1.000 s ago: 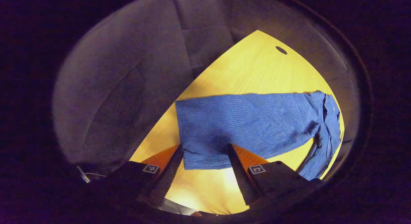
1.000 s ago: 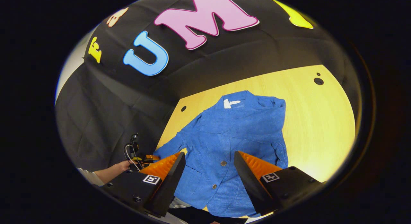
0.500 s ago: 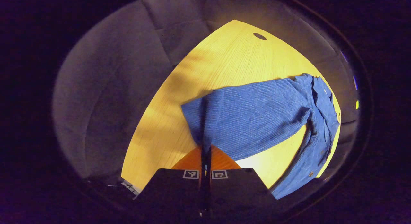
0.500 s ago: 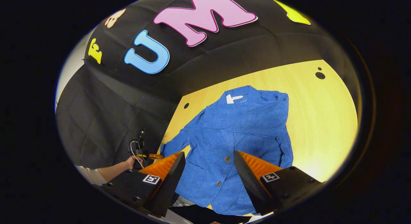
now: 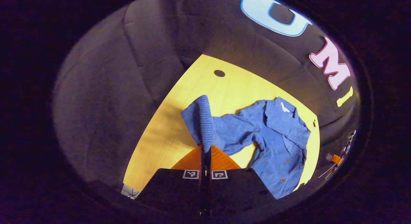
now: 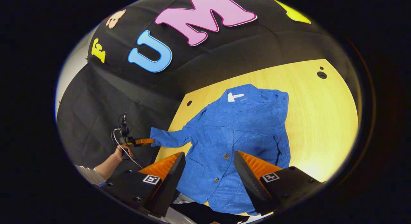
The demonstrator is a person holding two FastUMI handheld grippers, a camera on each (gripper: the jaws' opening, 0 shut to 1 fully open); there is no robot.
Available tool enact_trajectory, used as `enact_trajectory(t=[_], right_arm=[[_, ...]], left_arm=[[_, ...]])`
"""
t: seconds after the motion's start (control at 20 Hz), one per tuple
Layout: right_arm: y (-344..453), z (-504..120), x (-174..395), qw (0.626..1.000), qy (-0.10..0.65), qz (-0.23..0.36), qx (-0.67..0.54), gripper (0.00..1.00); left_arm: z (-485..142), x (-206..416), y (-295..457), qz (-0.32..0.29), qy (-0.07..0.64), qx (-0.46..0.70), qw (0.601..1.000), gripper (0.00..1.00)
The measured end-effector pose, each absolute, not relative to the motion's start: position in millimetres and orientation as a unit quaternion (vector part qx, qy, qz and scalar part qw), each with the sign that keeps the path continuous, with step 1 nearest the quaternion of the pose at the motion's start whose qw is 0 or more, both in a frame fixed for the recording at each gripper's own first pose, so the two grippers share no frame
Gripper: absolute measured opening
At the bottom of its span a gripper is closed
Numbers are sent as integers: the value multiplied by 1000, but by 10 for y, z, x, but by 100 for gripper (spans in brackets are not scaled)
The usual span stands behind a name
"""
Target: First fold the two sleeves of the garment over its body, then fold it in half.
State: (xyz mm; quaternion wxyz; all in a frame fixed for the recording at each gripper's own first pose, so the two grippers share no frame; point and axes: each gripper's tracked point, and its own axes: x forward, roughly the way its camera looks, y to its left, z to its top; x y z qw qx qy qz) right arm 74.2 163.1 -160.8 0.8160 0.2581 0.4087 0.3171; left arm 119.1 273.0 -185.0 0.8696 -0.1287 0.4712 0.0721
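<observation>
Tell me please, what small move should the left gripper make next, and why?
Probably carry the sleeve across onto the jacket body. The left gripper is shut on the cuff, lifted off the table, and the sleeve is not yet folded over.

A pale wooden worktop [image 6: 321,115] spreads ahead of the right tool, with small dark round holes [image 6: 321,75] near its far edge. Ahead of the left tool another hole [image 5: 219,73] marks the worktop, and black cloth [image 5: 106,99] hangs beyond.
</observation>
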Motion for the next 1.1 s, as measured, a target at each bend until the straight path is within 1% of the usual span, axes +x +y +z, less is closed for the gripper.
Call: enact_trajectory(t=[0.15, 0.25, 0.4, 0.5, 0.7, 0.8, 0.9, 1.0, 1.1], right_arm=[[1556, -1566, 769, 814, 404, 324, 263, 98], [1454, -1568, 752, 815, 405, 324, 258, 98], [1230, -1617, 670, 816, 413, 321, 246, 98], [1066, -1648, 614, 818, 416, 314, 246, 98], [734, -1807, 455, 817, 431, 284, 258, 98], [586, -1843, 405, 817, 434, 272, 266, 98], [456, -1877, 385, 816, 437, 259, 276, 98], [347, -1891, 388, 817, 437, 251, 281, 98], [248, -1935, 390, 819, 439, 246, 275, 98]], left_arm=[[-1478, 1510, 2118, 19, 453, -100, 886, 0], [-1374, 1738, 1641, -16, 450, -77, 890, 0], [-1368, 2128, 877, -55, 461, -26, 885, 0], [-1493, 2354, 308, -81, 476, -27, 875, 0], [-1773, 2605, -819, -140, 503, -11, 853, 0], [-1956, 2673, -1191, -160, 520, 8, 839, 0], [-2250, 2743, -1412, -160, 543, 46, 823, 0], [-2471, 2832, -1513, -152, 552, 79, 816, 0], [-2636, 2897, -1689, -151, 561, 88, 809, 0]])
